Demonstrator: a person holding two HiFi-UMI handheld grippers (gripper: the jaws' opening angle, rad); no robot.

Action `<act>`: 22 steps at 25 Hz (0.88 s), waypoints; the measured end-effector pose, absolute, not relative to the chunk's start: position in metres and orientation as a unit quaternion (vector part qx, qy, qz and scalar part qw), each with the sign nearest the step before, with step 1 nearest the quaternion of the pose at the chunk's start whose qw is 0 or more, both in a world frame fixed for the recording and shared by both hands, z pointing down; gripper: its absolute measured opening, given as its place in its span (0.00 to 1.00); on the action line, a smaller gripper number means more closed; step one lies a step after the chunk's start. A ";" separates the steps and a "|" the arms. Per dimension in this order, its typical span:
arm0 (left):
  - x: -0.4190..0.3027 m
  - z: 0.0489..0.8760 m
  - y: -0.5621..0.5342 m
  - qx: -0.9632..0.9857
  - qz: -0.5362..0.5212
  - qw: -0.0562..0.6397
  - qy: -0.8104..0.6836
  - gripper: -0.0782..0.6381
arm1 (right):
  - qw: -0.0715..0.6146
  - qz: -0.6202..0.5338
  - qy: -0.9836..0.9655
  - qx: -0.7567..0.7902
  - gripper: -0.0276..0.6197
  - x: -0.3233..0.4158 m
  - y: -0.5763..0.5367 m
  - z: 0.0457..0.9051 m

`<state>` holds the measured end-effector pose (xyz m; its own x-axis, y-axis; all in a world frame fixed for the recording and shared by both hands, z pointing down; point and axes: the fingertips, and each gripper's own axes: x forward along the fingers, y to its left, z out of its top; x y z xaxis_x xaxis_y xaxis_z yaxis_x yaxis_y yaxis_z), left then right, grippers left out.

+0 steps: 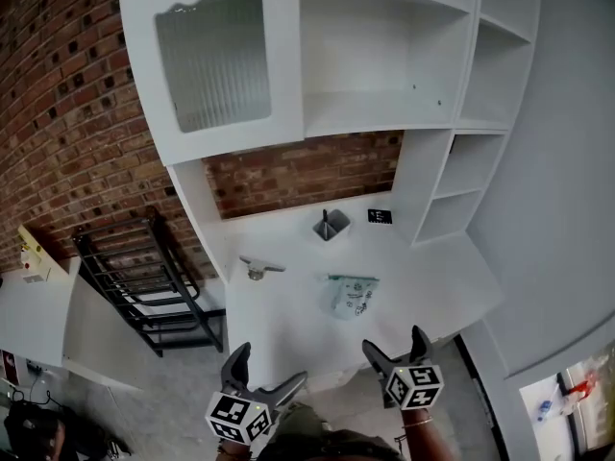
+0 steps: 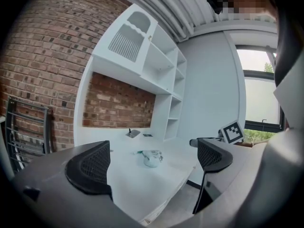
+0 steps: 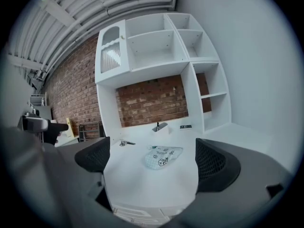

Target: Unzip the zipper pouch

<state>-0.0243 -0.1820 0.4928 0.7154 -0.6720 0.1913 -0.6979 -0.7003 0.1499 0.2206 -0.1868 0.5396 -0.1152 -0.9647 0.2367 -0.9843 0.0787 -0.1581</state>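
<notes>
**While the pouch is lying untouched, both grippers are waiting at the counter's edge**

Although the task is to open it, the zipper pouch (image 1: 351, 296) is resting flat on the white counter (image 1: 288, 329), roughly mid-surface and well apart from either tool. Its teal zipper edge (image 1: 352, 279) is facing the brick back wall. From this far off, the slider is too small to pick out, though the pouch is looking closed.

Near the person's body, the left gripper (image 1: 268, 368) is hovering off the front of the counter with its jaws spread wide and nothing between them. To its right, the right gripper (image 1: 394, 342) is doing the same, jaws parted and empty, with the pouch lying straight ahead in its own view.

By my reading, no step is under way yet. The approach, pinning the pouch, catching the pull tab and drawing it along the edge are all waiting to be done.
</notes>
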 end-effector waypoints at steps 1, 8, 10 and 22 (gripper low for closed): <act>-0.020 0.489 -0.184 0.923 0.059 0.101 -0.367 0.90 | 0.042 0.143 -0.734 0.662 0.91 0.222 -0.193 0.544; -0.008 0.485 -0.205 0.929 0.079 0.064 -0.355 0.90 | 0.075 0.132 -0.728 0.668 0.90 0.234 -0.237 0.562; -0.006 0.486 -0.209 0.930 0.078 0.067 -0.353 0.90 | 0.085 0.131 -0.727 0.668 0.90 0.235 -0.247 0.568; -0.006 0.491 -0.246 0.936 0.089 0.075 -0.331 0.90 | 0.090 0.185 -0.728 0.654 0.90 0.241 -0.312 0.600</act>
<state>-0.0063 -0.2456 0.4910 0.7646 -0.6070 0.2167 -0.6339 -0.7691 0.0823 0.2408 -0.3116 0.5995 -0.1274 -0.9193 0.3723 -0.9856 0.0753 -0.1512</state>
